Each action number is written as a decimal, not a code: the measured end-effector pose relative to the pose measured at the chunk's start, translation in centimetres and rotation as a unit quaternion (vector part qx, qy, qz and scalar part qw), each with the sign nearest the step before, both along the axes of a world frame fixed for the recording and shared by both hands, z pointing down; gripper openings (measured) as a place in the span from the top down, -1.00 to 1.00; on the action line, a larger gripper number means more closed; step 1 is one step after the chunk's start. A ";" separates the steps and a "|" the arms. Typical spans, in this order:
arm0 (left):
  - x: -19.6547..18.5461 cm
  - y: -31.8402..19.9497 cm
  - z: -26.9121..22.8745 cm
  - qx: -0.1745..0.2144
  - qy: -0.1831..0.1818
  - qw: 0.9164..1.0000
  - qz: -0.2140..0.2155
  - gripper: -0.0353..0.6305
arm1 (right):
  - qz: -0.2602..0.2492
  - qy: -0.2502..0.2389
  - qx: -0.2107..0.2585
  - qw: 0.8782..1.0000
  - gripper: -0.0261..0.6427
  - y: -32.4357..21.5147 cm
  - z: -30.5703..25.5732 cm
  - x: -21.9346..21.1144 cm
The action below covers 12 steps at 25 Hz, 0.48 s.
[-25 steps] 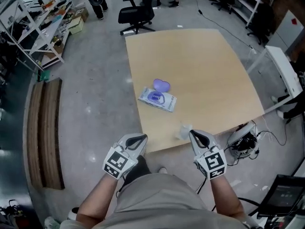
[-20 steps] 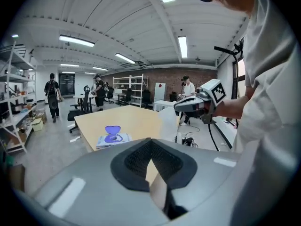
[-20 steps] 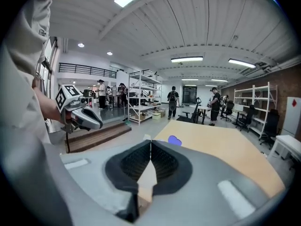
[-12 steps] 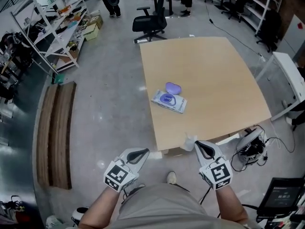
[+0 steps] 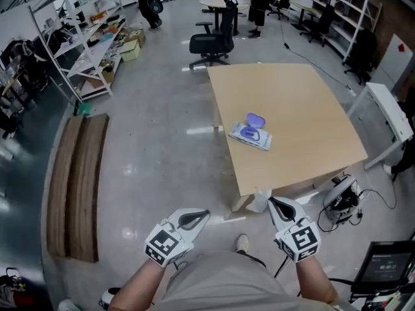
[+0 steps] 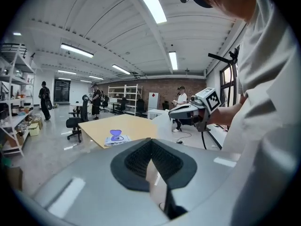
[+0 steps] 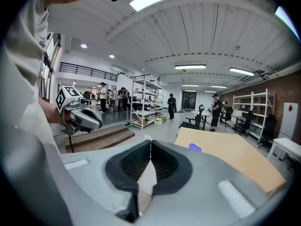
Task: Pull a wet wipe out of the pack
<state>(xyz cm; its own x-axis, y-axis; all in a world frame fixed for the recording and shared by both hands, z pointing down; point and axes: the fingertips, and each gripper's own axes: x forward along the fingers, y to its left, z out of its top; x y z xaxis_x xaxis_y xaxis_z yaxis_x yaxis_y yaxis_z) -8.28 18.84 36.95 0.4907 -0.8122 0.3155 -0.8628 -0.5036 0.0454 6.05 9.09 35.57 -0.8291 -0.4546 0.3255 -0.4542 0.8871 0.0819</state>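
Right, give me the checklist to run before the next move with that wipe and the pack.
1. The wet wipe out of the pack: ok.
2. The right gripper shut on the wet wipe: ok.
3. The left gripper shut, nothing seen in it: ok.
4. The pack lying on the table: ok.
5. The purple lid closed: not ok, it stands open.
6. The pack within reach: probably not ok, both grippers are off the table's near edge.

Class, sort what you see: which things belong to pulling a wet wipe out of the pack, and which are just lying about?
Job in hand: white wet-wipe pack with open purple lid; white wet wipe clamped in the right gripper; shut left gripper; light wooden table.
Lying about: black office chair; white metal shelving rack; brown wooden planks on the floor.
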 end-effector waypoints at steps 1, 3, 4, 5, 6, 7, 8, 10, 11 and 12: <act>-0.6 1.3 -0.1 0.001 0.004 1.000 0.004 0.88 | 0.003 -0.001 -0.001 1.000 0.91 1.5 -0.4 -0.6; -1.7 3.6 -0.3 0.005 0.008 1.000 0.013 0.88 | 0.010 -0.001 0.000 1.000 0.91 4.3 -1.0 -1.6; -2.2 4.6 -0.4 0.007 0.010 1.000 0.018 0.88 | 0.013 -0.001 0.001 1.000 0.91 5.6 -1.4 -2.0; -2.6 5.7 -0.6 0.010 0.010 1.000 0.024 0.88 | 0.016 0.000 0.003 1.000 0.91 6.8 -1.7 -2.4; -2.9 6.7 -0.8 0.012 0.010 0.999 0.031 0.88 | 0.018 0.001 0.005 1.000 0.91 8.0 -2.0 -2.7; -3.2 7.7 -0.9 0.014 0.009 0.999 0.036 0.88 | 0.020 0.001 0.006 1.000 0.91 9.2 -2.4 -3.0; -3.5 8.7 -1.0 0.015 0.007 0.999 0.041 0.88 | 0.023 0.001 0.006 1.000 0.91 10.4 -2.7 -3.2; -3.8 10.2 -1.1 0.014 0.007 0.999 0.046 0.88 | 0.024 0.001 0.003 1.000 0.91 12.5 -3.2 -3.6; -3.8 10.8 -1.2 0.015 0.008 0.999 0.049 0.88 | 0.023 0.002 0.001 1.000 0.91 13.5 -3.4 -3.7; -3.5 11.4 -1.4 0.016 0.009 0.999 0.051 0.88 | 0.020 0.004 0.001 1.000 0.91 14.4 -3.8 -3.6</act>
<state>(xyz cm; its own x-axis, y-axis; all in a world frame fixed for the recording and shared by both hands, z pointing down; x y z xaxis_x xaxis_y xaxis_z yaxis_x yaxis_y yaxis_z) -11.82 30.22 35.58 0.5774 -0.7667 0.2806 -0.8057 -0.5907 0.0438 2.42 23.53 31.80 -0.8071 -0.4889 0.3309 -0.4893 0.8676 0.0884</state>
